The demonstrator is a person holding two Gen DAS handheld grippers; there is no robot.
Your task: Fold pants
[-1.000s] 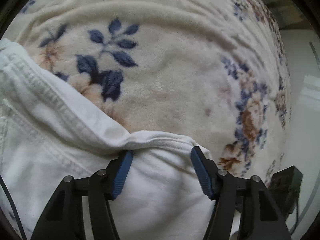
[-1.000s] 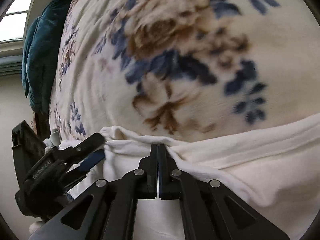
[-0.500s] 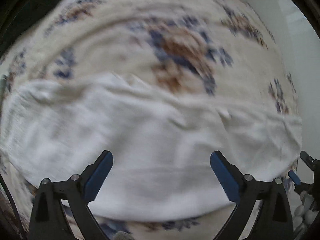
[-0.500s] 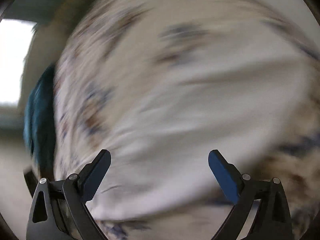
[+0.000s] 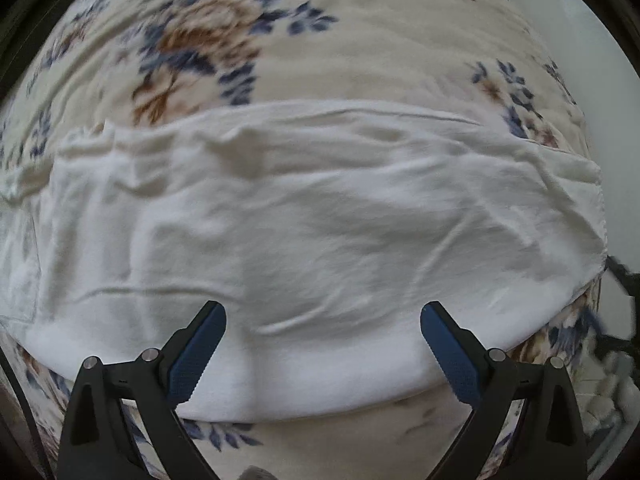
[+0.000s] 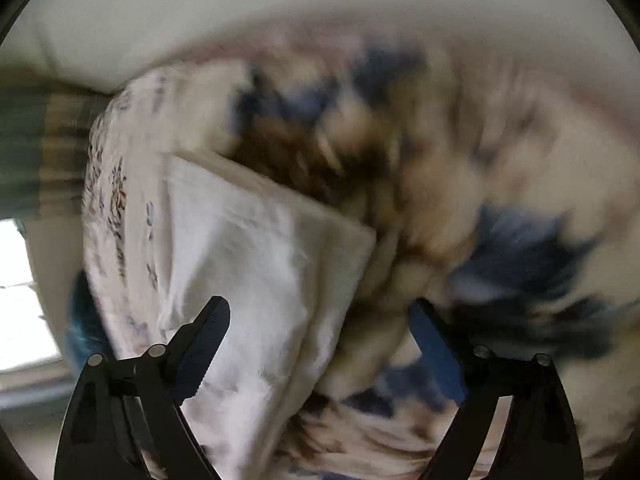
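Hanging wide open now, the left claw point(image 5: 323, 316) has its blue pads spread apart with nothing between them, whereas a second ago it sat half-open right against a bunched edge of the fabric. Just past its tips the white pants point(image 5: 304, 216) lie as a wrinkled folded band stretched across the flowered blanket point(image 5: 360, 52), and way more of them shows than before. The right claw point(image 6: 320, 312) is gaping too; a second ago its fingers were pressed flat together on the cloth edge, so it has let go. Its view is smeared with motion blur, but you can make out a folded corner of the pants point(image 6: 256, 248) just ahead of the left finger, lying on the blanket point(image 6: 500, 160), with a pale wall point(image 6: 280, 8) beyond
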